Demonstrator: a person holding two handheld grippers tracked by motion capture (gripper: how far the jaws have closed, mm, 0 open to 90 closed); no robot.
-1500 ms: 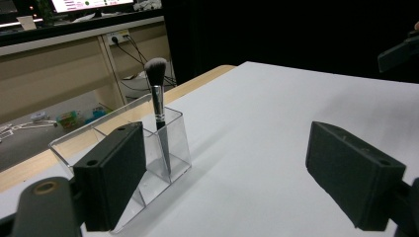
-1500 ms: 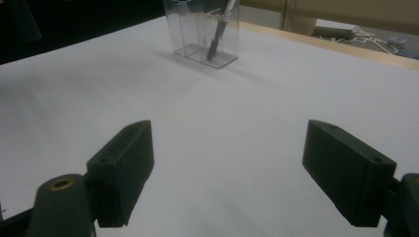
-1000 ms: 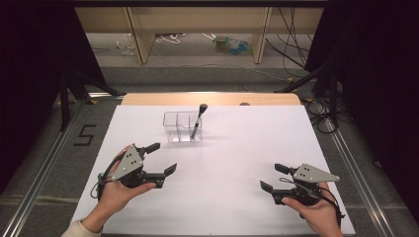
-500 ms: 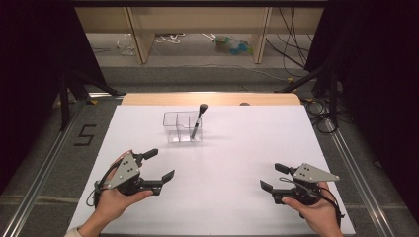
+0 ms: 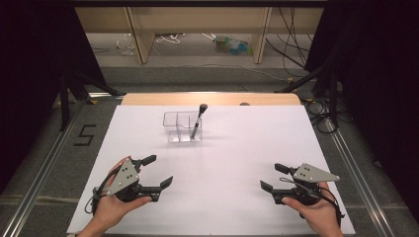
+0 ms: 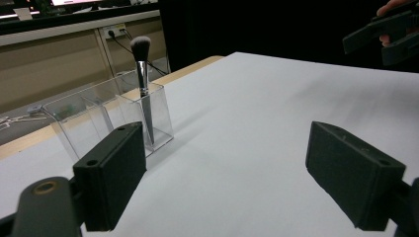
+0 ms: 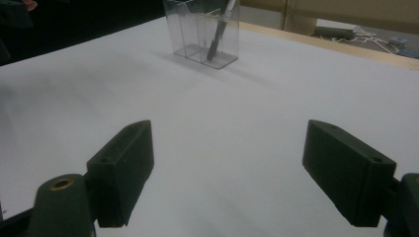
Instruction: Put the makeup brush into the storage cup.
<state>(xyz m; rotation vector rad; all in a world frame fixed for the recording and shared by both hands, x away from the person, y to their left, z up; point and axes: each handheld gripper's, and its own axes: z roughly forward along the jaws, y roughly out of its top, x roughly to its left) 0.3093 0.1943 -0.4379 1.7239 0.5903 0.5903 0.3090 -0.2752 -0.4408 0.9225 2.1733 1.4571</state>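
Note:
A clear plastic organiser [image 5: 177, 127] with several compartments stands on the white table toward the back, also seen at the organiser [image 6: 101, 111] and the organiser [image 7: 197, 29]. A makeup brush [image 5: 198, 120] stands upright in its right-hand compartment, bristles up; the brush [image 6: 143, 84] shows its pale head, the brush [image 7: 220, 27] only its handle. My left gripper [image 5: 157, 171] is held open near the front left, nothing between its jaws; same gripper [image 6: 222, 173]. My right gripper [image 5: 273, 177] is open at the front right, empty; same gripper [image 7: 227, 173].
The white table top [image 5: 237, 148] has a wooden strip [image 5: 212, 98] along its far edge. Beyond it lie a shelf unit and cables on the floor. A "5" mark [image 5: 85, 134] is on the floor at left. Dark curtains stand on both sides.
My left gripper has drifted back toward the table's front edge and slightly left. The right gripper, organiser and brush have stayed put.

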